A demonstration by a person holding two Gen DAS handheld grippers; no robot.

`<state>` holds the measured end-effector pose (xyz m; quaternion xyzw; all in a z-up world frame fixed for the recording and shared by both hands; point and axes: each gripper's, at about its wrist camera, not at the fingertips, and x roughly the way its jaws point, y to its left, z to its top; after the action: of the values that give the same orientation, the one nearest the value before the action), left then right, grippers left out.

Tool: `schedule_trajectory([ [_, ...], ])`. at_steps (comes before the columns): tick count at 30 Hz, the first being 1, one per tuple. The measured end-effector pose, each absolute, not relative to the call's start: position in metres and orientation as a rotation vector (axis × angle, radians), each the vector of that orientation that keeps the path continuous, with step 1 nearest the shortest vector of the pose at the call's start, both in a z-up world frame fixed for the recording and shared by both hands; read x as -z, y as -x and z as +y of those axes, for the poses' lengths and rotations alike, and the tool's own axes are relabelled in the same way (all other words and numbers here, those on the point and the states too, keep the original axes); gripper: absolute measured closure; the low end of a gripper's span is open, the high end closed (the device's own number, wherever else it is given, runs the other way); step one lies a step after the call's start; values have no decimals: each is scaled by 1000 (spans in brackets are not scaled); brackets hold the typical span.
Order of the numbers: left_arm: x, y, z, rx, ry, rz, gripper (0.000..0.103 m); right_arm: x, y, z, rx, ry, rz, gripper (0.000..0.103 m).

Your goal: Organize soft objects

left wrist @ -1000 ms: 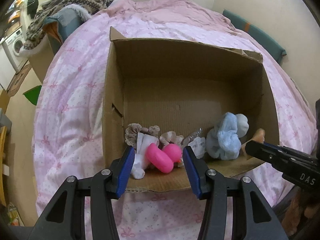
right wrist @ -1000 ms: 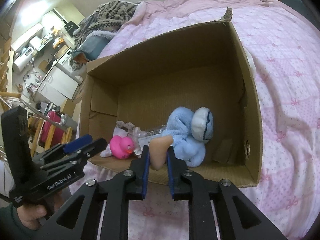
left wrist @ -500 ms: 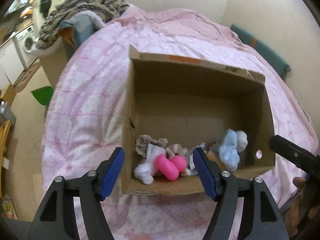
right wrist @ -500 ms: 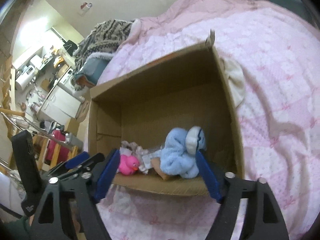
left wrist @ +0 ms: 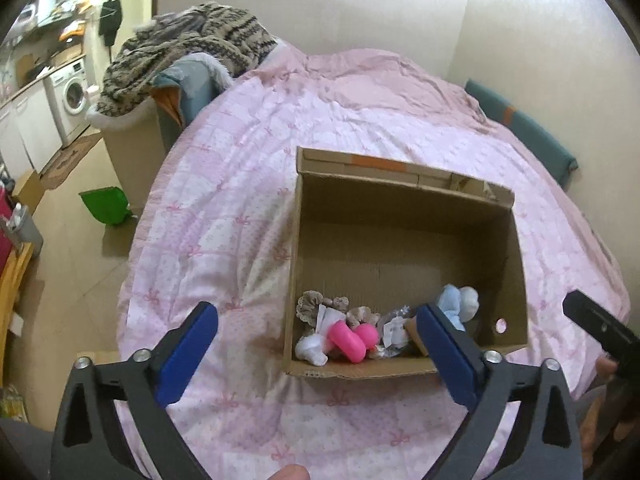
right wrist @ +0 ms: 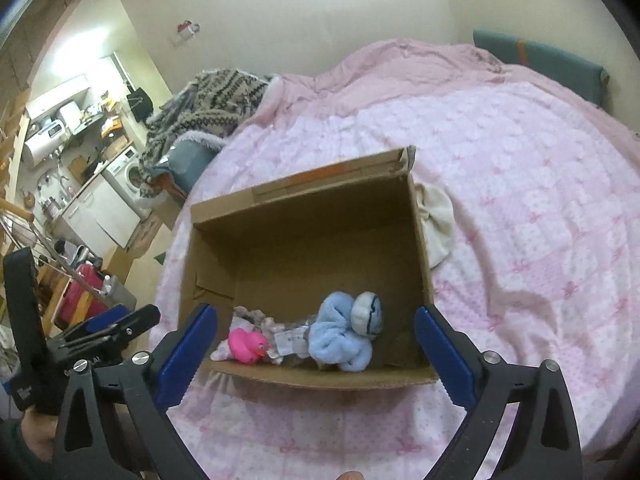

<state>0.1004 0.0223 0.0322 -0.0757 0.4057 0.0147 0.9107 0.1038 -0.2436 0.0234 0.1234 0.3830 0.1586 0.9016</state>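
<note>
An open cardboard box (left wrist: pixel 400 248) lies on the pink quilt. Along its near wall sit a pink rubber duck (left wrist: pixel 348 340) (right wrist: pixel 246 344), a light blue plush cloth (left wrist: pixel 456 300) (right wrist: pixel 340 340), lace scrunchies (left wrist: pixel 312 306), a white sock (left wrist: pixel 312 346) and a tan piece (left wrist: pixel 414 328). My left gripper (left wrist: pixel 315 309) hovers above and in front of the box, its jaws opening, nothing between them. My right gripper (right wrist: pixel 315 311) hangs likewise, jaws opening and empty. A cream cloth (right wrist: pixel 436 224) lies outside the box against its right wall.
The pink quilt (left wrist: pixel 240 184) covers the whole bed. A patterned blanket heap (left wrist: pixel 180 52) sits on a chair at the bed's far left corner. A green dustpan (left wrist: pixel 106 206) lies on the floor. A teal cushion (left wrist: pixel 524 136) lines the right wall.
Both grippers rose and pulled back from the box while their jaws spread wide. The right let go of the tan piece, which now lies in the box. The pink duck stays inside.
</note>
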Motion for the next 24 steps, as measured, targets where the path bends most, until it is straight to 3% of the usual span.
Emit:
schedule_trajectory([
  [10, -27, -59, 23, -68, 131, 801, 1, -20, -63, -245, -272, -203, 716, 0],
  [24, -15, -46, 16, -59, 123, 812, 1, 4, -53, -233, -224, -152, 757, 0],
])
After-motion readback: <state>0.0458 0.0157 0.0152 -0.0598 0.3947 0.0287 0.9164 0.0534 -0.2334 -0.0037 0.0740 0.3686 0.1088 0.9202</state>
